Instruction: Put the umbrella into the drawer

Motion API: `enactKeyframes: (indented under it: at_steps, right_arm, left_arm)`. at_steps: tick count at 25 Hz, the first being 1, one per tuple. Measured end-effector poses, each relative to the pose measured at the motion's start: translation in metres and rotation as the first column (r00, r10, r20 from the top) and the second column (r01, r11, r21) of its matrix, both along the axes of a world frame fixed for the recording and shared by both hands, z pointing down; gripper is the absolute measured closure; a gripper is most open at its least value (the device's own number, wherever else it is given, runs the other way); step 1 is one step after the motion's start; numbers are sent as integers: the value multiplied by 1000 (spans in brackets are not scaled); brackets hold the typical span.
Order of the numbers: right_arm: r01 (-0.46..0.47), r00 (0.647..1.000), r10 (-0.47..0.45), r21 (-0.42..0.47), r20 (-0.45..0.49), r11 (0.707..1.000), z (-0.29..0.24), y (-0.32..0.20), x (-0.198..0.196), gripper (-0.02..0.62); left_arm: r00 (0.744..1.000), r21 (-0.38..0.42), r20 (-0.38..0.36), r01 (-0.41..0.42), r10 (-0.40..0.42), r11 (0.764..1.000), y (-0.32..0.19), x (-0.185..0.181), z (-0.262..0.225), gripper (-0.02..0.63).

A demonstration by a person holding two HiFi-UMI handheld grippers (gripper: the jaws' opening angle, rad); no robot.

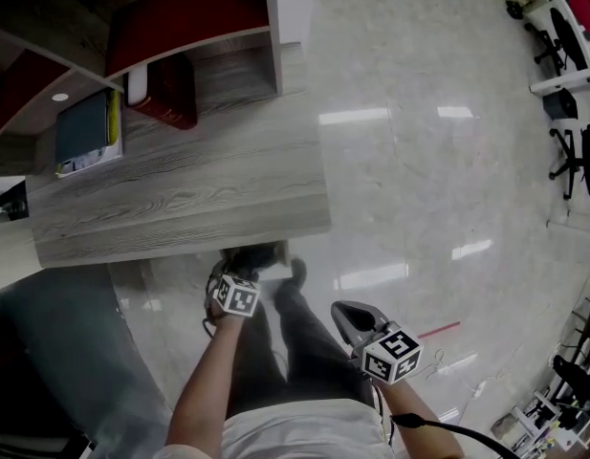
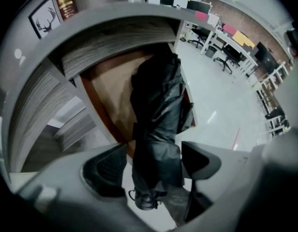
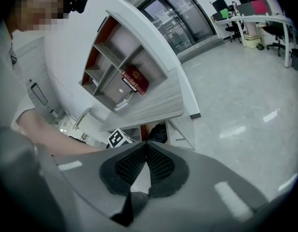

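**Left hand-held gripper open over the umbrella at the drawer; right one closed and empty**

Head view, far left: shelf unit (image 1: 228, 27) stands at the back of the grey wood-grain bench (image 1: 199, 189). A flat stack of books (image 1: 84, 127) and a red book (image 1: 165, 89) sit at its foot.

I see the left hand-held gripper (image 2: 152, 151) pointing straight down just off the front edge of the bench. Its marker cube (image 1: 235, 295) shows in the head view above the person's forearm (image 1: 204, 381). In the left gripper view the jaws stand wide apart. The black folded umbrella (image 2: 156, 105) runs between them. There is a clear gap at the left pad. The right pad is just beside the fabric, and I read no pressing there. So the gripper is open and not gripping.

The umbrella's far part lies over the brown bottom of the drawer (image 2: 110, 88), which is pulled out under the bench top. Its near end, with a strap loop, reaches up between the jaws. I cannot tell whether it lies flat.

The right hand-held gripper (image 3: 146, 146) is held to the right of the person's legs, well apart from the drawer and tilted downward. Its ribbed pads meet tip to tip with nothing between them, so it is closed and empty. Its own view also shows the umbrella as a dark bundle in the drawer opening beneath the bench.

Far right: glossy pale floor (image 1: 419, 161), with office chairs (image 1: 562, 151) at the edge.
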State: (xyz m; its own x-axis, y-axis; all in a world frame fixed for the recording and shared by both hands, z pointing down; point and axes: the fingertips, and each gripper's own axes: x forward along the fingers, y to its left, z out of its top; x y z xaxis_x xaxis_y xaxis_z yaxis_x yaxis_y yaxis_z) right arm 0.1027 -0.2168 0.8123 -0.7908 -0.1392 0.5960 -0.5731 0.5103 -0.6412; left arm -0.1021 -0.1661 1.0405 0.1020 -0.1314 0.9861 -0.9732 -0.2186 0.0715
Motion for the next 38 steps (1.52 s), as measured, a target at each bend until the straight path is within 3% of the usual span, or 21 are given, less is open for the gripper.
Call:
enactKeyframes:
  at_steps: [3,7,17,25,34,38]
  right_arm:
    - [20,1000,-20,11,10,1000,-16,1,-5,591]
    - [64,998,-65,42,10,997,-36,-1,-13,591]
    - [190,982,-190,139,-18,972,-102,15,-43,591]
    - [278,960,-279,199,-26,940,-132,80,-68,591]
    - [320,946,-322,258,-38,911,-156,170,-56,591]
    - [313,947,-319,299,-30,902,-176,206,-39,591]
  left_arm:
    - [1000,18,-1,11,-11,1000,4,-3,-26,253]
    - [995,34,-38,89,-87,995,7,-7,-61,256]
    - [981,201,-93,186,-171,962,39,-7,-177,393]
    - [930,351,-181,364,-319,863,94,-16,-250,492]
    - [892,469,-223,451,-392,759,187,-11,-316,573]
    - [892,517,-222,449,-393,729,231,4,-342,593]
